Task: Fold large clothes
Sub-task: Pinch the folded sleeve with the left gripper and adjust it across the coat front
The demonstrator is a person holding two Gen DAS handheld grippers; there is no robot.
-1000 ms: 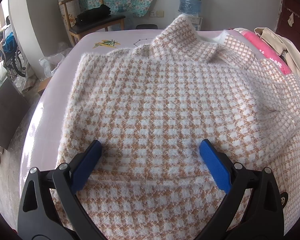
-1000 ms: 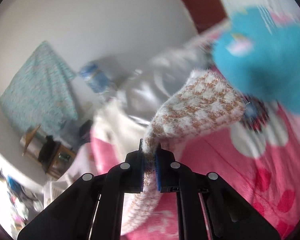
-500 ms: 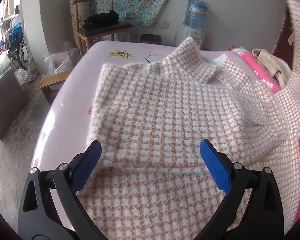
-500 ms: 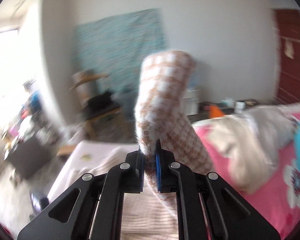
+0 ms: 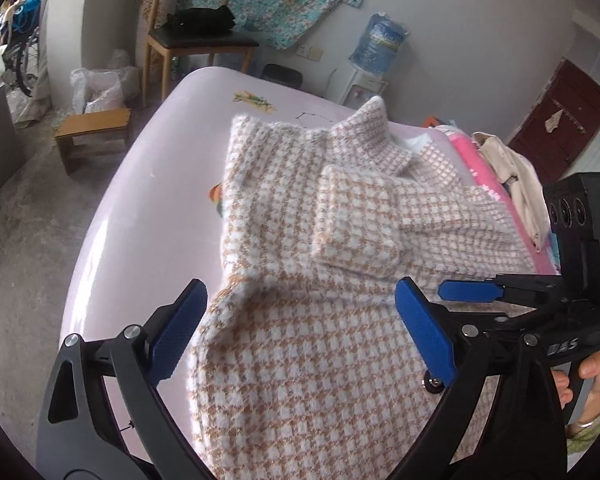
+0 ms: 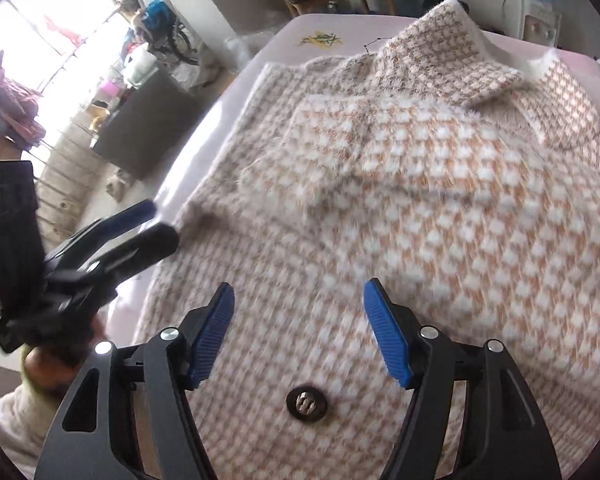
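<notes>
looking at the sweater (image 5: 300,264): it lies flat on the pale bed (image 5: 140,208), collar (image 5: 364,136) at the far end, hem at the near end under both tools. long axis runs near to far, straight away from both cameras.

right sleeve (image 5: 364,220) is folded across the chest, cuff pointing left, resting on the body just below the collar. no left sleeve is showing; the left side edge looks straight, so it may be tucked under, can't tell.

left gripper (image 5: 300,328): released, jaws wide, nothing between the pads. it hovers over the near-left part of the body, left finger out past the garment's left edge above bare bed. contact with the fabric not clear.

right gripper (image 6: 300,332): also released, jaws spread, empty, over the near-middle of the body. right view is motion-blurred so height above the knit is uncertain. the left tool shows at the left of that view, so the two sit close side by side at the hem end.

judgement: next fold is hem up toward collar, along the long axis. both claws are already at the near end, so each needs a hem corner: left is nearer the left corner, right must shift right to reach its own.

risk: fluffy thick knit, a pinch may catch only the top layer.
</notes>
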